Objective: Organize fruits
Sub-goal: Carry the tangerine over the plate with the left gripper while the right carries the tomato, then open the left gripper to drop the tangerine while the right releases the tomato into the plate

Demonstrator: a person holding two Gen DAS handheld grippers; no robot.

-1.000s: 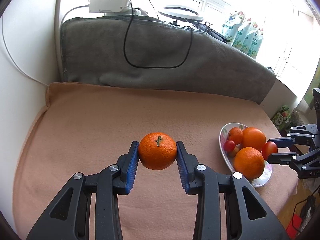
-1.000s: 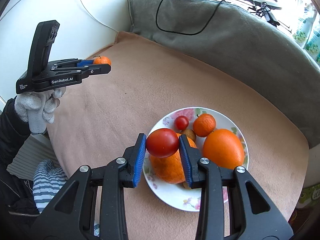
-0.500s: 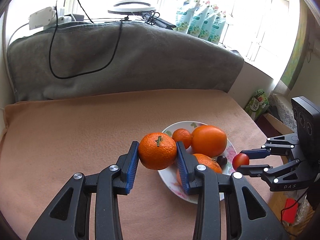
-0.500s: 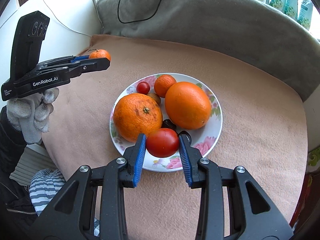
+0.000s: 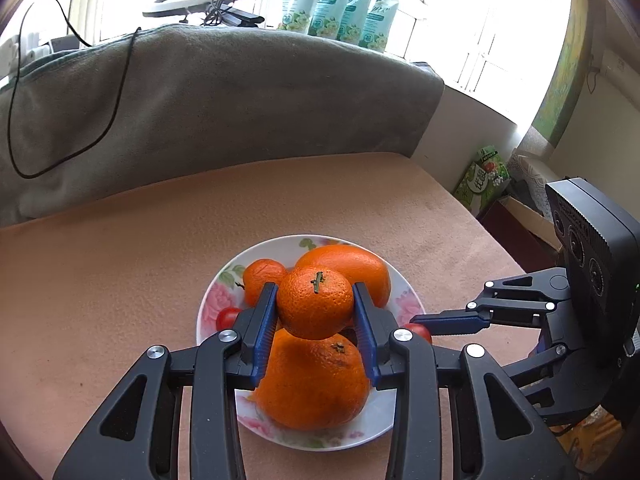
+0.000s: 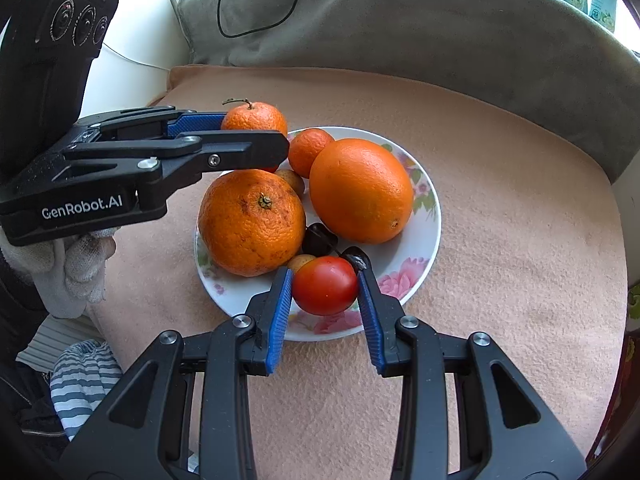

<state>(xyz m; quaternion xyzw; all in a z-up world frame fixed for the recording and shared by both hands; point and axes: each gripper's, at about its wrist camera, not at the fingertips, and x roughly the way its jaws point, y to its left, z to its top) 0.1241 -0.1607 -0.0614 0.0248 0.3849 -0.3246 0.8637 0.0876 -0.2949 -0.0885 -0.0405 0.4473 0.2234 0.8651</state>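
Note:
My left gripper (image 5: 315, 308) is shut on a mandarin (image 5: 315, 302) with a green stem and holds it above the floral plate (image 5: 212, 300). The mandarin also shows in the right wrist view (image 6: 254, 118). My right gripper (image 6: 325, 292) is shut on a red tomato (image 6: 325, 291) over the plate's (image 6: 430, 216) near rim. On the plate lie two big oranges (image 6: 251, 222) (image 6: 361, 190), a small mandarin (image 6: 309, 150), dark cherries (image 6: 318, 239) and small brown fruits.
The plate stands on a peach blanket (image 6: 500, 220). A grey cushion (image 5: 240, 100) with a black cable (image 5: 60, 128) rises behind it. Boxes and bags (image 5: 486, 180) sit beyond the right edge. A striped cloth (image 6: 80, 380) lies at lower left.
Both grippers have moved in over the plate with their fruits. The mandarin now hangs above the near big orange, and the tomato has come down closer to the plate's rim.

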